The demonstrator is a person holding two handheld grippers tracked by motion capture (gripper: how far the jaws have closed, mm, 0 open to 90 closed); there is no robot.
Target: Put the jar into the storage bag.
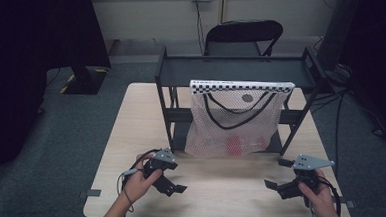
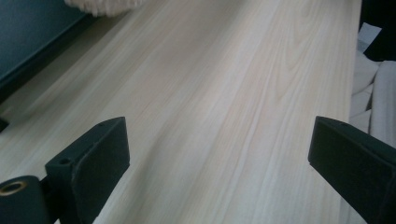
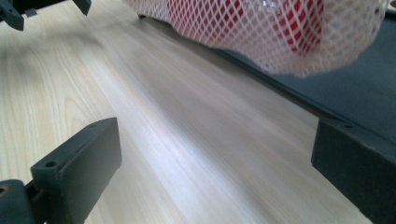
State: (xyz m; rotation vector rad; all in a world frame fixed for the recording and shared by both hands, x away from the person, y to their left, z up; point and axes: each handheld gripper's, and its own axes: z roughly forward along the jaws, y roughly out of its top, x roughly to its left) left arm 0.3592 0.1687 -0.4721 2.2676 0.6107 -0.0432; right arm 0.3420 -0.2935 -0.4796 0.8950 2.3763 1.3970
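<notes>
Your left gripper (image 1: 169,180) and right gripper (image 1: 285,181), both gaping empty near the table's (image 1: 130,130) front edge, flank the mesh bag (image 1: 233,123) hanging ahead toward the far edge, the right slightly nearer.

A rack (image 1: 235,70) stands on the table (image 1: 130,115), beyond both tongs. A net bag (image 1: 233,120) hangs from its top shelf, ahead of and between the left tongs (image 1: 169,180) and the right tongs (image 1: 282,176). Something, perhaps a packet (image 1: 236,143), lies in the bag's bottom. A chair (image 1: 242,36) stands behind the rack.
</notes>
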